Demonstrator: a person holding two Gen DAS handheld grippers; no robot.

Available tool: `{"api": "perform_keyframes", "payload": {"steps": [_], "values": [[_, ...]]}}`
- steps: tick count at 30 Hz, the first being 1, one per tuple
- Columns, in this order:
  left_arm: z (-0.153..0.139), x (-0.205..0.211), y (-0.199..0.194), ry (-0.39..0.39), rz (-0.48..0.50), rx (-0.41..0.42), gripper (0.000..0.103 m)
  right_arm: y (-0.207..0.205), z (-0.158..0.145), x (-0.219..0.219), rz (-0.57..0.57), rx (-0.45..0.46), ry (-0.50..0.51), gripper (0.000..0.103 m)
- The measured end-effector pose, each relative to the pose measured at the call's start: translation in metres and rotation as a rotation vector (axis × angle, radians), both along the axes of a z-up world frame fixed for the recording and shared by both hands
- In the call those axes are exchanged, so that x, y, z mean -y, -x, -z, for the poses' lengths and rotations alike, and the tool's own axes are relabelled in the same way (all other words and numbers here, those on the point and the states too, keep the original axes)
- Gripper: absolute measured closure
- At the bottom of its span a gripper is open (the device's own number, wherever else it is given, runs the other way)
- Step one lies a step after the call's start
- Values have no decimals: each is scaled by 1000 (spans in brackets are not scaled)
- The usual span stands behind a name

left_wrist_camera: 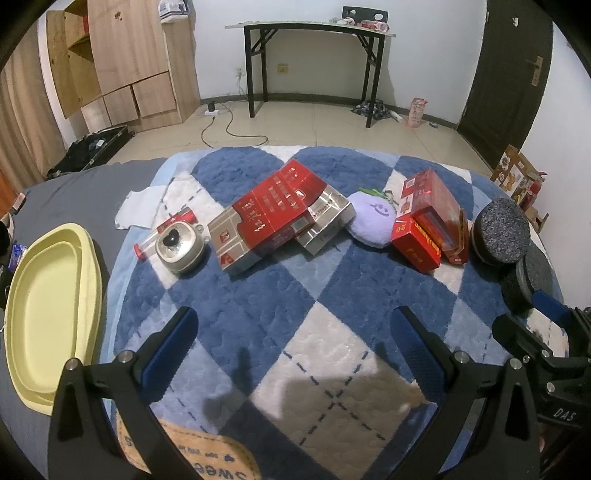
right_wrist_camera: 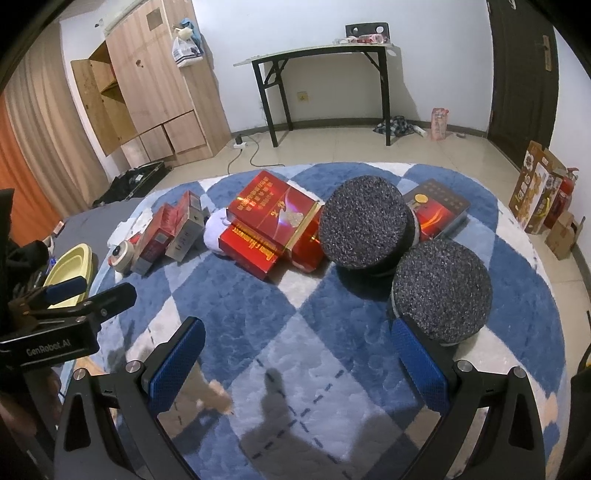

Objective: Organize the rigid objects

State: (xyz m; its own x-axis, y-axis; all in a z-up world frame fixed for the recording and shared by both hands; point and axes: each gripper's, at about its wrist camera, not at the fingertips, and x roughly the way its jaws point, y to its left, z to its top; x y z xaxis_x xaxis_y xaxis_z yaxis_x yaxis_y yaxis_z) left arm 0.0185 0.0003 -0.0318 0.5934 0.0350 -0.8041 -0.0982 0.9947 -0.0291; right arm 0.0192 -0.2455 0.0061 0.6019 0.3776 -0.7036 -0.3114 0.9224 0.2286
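Note:
On the blue and white rug [left_wrist_camera: 258,314] lie a big red carton [left_wrist_camera: 269,210] on a silver box [left_wrist_camera: 325,225], a small round beige clock [left_wrist_camera: 179,245], a purple plush [left_wrist_camera: 373,218], red boxes [left_wrist_camera: 424,221] and two dark foam discs [left_wrist_camera: 500,230]. My left gripper [left_wrist_camera: 295,328] is open and empty, hovering over the rug in front of them. My right gripper [right_wrist_camera: 295,339] is open and empty; its right finger [right_wrist_camera: 417,362] is close beside the near foam disc [right_wrist_camera: 441,288]. The far disc [right_wrist_camera: 365,225] and red boxes [right_wrist_camera: 273,221] lie beyond.
A yellow tray [left_wrist_camera: 51,295] sits left of the rug, also in the right wrist view [right_wrist_camera: 72,266]. A flat red tin [right_wrist_camera: 437,210] lies behind the discs. A wardrobe [left_wrist_camera: 122,62], black desk [left_wrist_camera: 314,29] and cardboard boxes [right_wrist_camera: 539,192] stand around the room.

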Motion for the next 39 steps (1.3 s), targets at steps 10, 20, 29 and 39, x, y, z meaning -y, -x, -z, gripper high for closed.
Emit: {"api": "perform_keyframes", "payload": {"steps": [10, 20, 29, 39], "values": [[-1, 2, 1, -15, 15, 8, 0, 0, -1, 1, 2, 12, 6, 0], [-4, 3, 2, -15, 20, 20, 0, -1, 0, 2, 4, 6, 3, 0], [-2, 3, 0, 6, 16, 3, 0, -2, 4, 3, 10, -8, -3, 0], [-5, 2, 2, 40, 30, 18, 0, -2, 5, 7, 26, -6, 1, 0]]}}
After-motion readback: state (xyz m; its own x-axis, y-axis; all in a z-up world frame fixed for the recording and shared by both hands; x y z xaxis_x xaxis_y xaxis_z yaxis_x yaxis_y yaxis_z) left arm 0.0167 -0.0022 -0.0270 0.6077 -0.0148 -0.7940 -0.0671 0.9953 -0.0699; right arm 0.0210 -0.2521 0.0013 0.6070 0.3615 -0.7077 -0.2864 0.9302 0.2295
